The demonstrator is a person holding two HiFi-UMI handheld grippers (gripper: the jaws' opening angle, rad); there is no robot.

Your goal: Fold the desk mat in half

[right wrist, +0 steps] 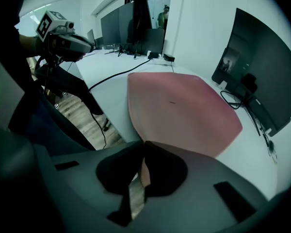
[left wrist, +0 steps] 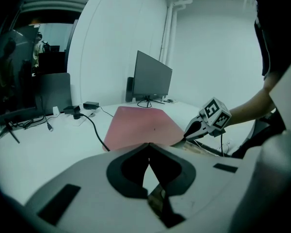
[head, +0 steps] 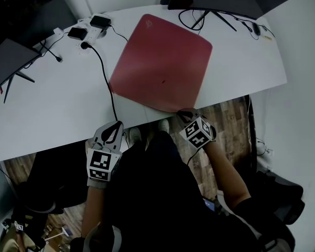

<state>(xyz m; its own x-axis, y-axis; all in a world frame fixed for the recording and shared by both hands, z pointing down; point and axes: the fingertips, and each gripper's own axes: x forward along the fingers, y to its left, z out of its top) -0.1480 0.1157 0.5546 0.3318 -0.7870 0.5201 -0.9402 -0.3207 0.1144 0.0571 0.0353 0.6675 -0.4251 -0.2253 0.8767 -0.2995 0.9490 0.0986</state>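
Right now the red desk mat (head: 160,62) lies flat and unfolded on the white desk (head: 52,109), in the upper middle of the head view, its near right corner reaching the desk's front edge. At that corner the right hand-held gripper (head: 186,114) has its jaws closed on the mat's edge — a pink sliver shows between them in the right gripper view. The left hand-held gripper (head: 114,127) hangs by the desk's front edge at lower left, apart from the mat, jaws pressed together with nothing in them. A black cable (head: 106,77) runs just left of the mat up to a power strip (head: 89,29).
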